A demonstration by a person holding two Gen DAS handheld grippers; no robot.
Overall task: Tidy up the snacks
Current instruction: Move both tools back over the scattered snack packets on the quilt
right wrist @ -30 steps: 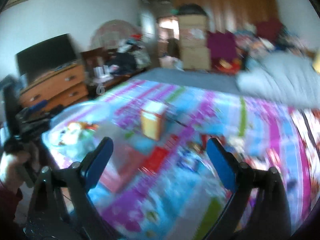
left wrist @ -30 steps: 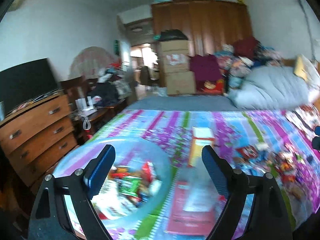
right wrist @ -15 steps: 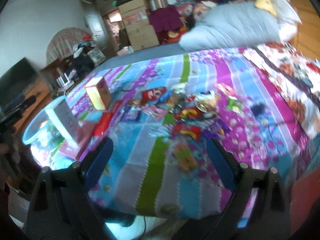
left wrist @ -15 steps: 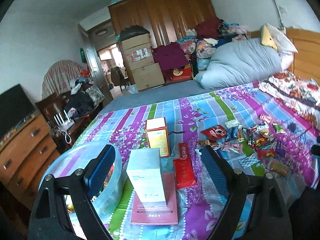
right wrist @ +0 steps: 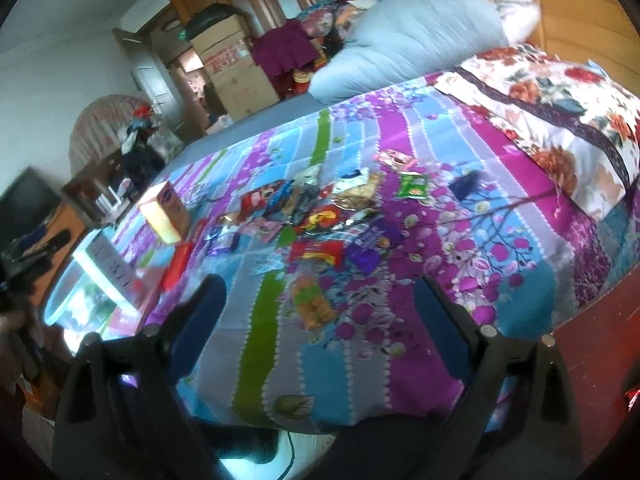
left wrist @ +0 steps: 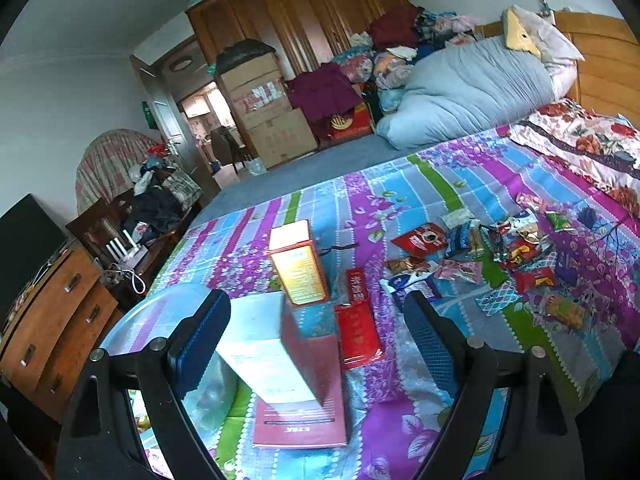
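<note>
Snacks [right wrist: 320,216] are lying in a messy pile on the stripy blanket [right wrist: 256,344], and they are waiting to be sorted. Going from left to right in the left wrist view, a see-through tub [left wrist: 160,316] is sitting at about 8 o'clock at the bed's edge, with some packets inside it. Just beside it a white box [left wrist: 264,352] is standing on a red book [left wrist: 304,412]. A yellow box [left wrist: 298,268] is standing near the middle, and flat red packets [left wrist: 358,320] are lying next to it. The pile of snacks is spreading out at 3 o'clock. The left gripper [left wrist: 316,332] is showing wide open jaws with nothing held in them. In the right wrist view, the right gripper [right wrist: 320,316] is also looking wide open and empty, and an orange packet [right wrist: 312,304] is lying on the blanket between its fingers. I think a few things could be going wrong from here. The white box is looking tall and tippy, so a bump from the left fingers could be knocking it over. The small packets are overlapping, so the right jaws could be grabbing two at once. The packets are looking shiny and slippery, so one might be sliding out on the way to the tub.
</note>
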